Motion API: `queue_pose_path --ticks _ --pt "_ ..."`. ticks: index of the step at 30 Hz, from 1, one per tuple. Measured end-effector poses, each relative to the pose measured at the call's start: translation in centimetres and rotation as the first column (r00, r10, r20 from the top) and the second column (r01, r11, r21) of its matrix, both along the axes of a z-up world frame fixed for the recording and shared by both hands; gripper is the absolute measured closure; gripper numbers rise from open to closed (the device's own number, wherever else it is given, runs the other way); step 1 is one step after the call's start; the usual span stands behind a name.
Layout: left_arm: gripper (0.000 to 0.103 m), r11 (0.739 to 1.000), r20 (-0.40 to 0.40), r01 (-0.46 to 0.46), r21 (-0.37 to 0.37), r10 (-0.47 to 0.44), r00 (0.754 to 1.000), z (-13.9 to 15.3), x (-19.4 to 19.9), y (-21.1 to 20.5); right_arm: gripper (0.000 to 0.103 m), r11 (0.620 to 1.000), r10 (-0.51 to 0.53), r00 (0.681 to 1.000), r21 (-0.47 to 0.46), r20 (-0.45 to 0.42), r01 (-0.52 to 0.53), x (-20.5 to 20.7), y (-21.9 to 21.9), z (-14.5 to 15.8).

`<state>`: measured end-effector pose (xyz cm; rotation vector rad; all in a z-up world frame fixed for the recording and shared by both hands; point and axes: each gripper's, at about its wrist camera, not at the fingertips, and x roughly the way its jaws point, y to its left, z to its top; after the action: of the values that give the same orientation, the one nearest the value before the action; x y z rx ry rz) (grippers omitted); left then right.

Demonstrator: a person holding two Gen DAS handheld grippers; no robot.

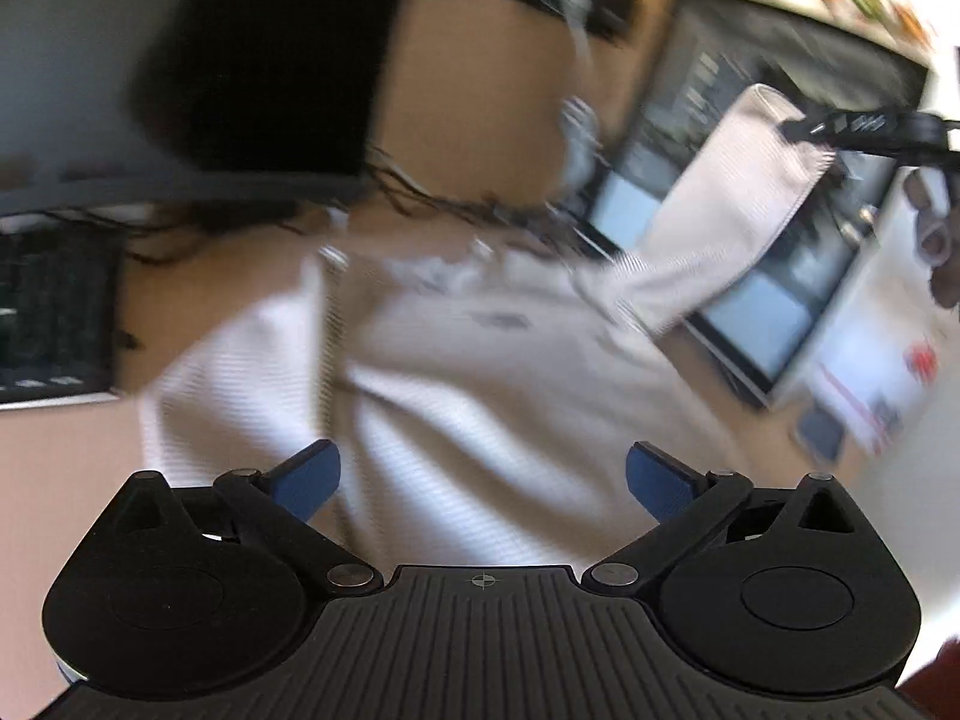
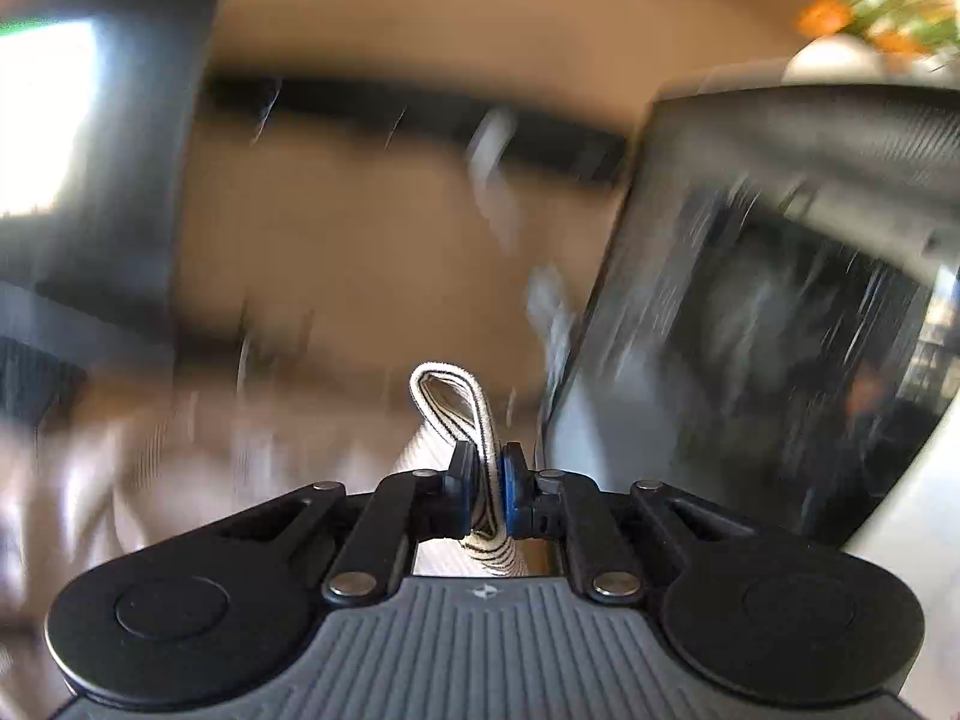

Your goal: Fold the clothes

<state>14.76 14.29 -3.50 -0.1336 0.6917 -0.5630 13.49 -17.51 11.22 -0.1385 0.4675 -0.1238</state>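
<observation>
A pale ribbed shirt (image 1: 456,372) lies spread on the tan desk (image 1: 480,96). One sleeve (image 1: 738,192) is lifted off the desk at the right, its cuff pinched by my right gripper (image 1: 804,126). In the right wrist view that gripper (image 2: 487,480) is shut on the striped cuff (image 2: 450,402), which loops up between the blue pads. My left gripper (image 1: 483,480) hovers over the near part of the shirt, wide open, its blue pads (image 1: 312,480) apart with nothing between them.
A laptop (image 1: 768,228) stands open at the right, close behind the lifted sleeve. A dark keyboard (image 1: 54,318) sits at the left under a monitor (image 1: 120,60). Cables (image 1: 420,192) run along the desk behind the shirt. Papers (image 1: 882,360) lie at the far right.
</observation>
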Motion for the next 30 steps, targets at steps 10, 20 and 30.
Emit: queue_pose_path --ticks 10,20,30 --pt "0.0 0.963 0.071 -0.193 0.187 0.183 0.981 0.8 -1.5 3.3 0.103 0.941 0.251 0.962 0.204 0.11 -0.269 10.6 4.8 2.6" --pt "0.0 0.896 0.082 -0.1 0.432 0.072 0.994 -1.9 -5.0 3.0 0.085 0.872 0.413 0.91 0.301 -0.028 -0.386 13.3 8.2 -4.5" --pt "0.036 0.781 0.077 -0.004 0.624 -0.056 0.995 -3.6 -3.7 2.3 0.061 0.804 0.582 0.764 0.333 -0.279 -0.492 5.6 11.2 -11.8"
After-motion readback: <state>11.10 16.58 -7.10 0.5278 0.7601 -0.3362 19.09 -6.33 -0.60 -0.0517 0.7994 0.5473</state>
